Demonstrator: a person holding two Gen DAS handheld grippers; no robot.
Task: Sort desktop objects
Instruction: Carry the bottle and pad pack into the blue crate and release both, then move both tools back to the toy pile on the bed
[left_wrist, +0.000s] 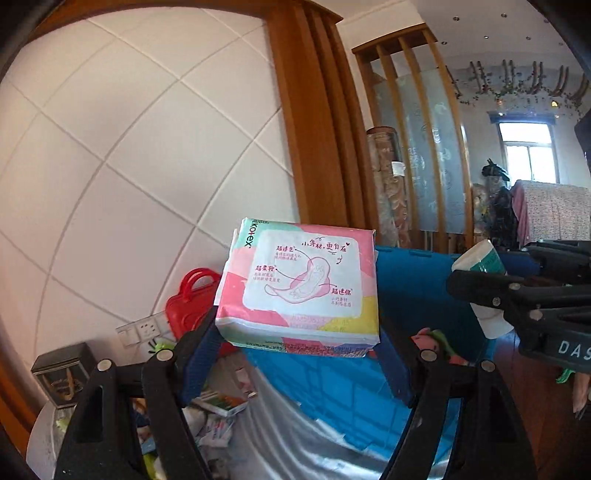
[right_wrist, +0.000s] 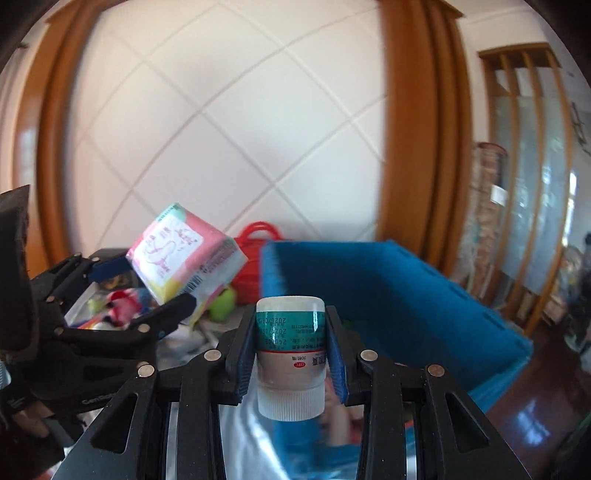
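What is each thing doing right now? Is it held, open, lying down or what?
Left gripper: shut on the pink pack, held up in the air.
Pink pack: sealed, clamped between the fingers, tilted.
Right gripper: shut on the small bottle.
Small bottle: cap on, held upside down, cap pointing at the camera.
Blue box: open at the top.
Red case: upright behind the box, looks closed.

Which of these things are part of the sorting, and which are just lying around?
In the job: pink pad packet in the left gripper; medicine bottle in the right gripper; blue bin.

Lying about: red case, wall socket.
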